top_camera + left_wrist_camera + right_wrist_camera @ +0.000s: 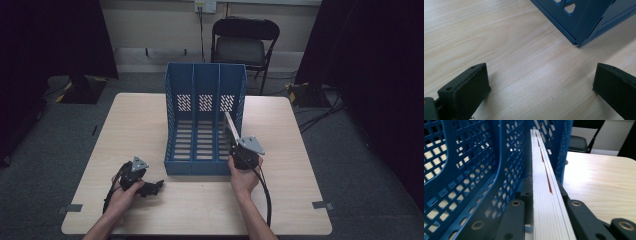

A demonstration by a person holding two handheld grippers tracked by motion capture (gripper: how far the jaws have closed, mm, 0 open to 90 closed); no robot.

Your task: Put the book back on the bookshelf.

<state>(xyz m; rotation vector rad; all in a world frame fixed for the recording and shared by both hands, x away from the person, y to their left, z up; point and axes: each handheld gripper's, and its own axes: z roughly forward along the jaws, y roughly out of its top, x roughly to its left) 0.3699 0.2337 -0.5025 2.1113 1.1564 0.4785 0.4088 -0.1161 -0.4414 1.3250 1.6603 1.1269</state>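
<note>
A blue three-slot file rack (180, 80) stands upright at the middle of the wooden table (135, 125). My right gripper (234, 144) is at the rack's front right corner, shut on a thin book (230, 128). The book tilts up and away into the rightmost slot. In the right gripper view the book (541, 157) runs edge-on, white pages with an orange sliver, between the jaws of the right gripper (543, 185), beside the rack's perforated divider (474, 170). My left gripper (156, 186) lies low on the table near the rack's front left corner, open (541, 82) and holding nothing, with the rack's corner (584, 20) ahead.
A black folding chair (240, 45) stands behind the table against the wall. Dark curtains hang at both sides. Grey tape marks (322, 204) sit near the table's front corners. Bare wood lies left and right of the rack.
</note>
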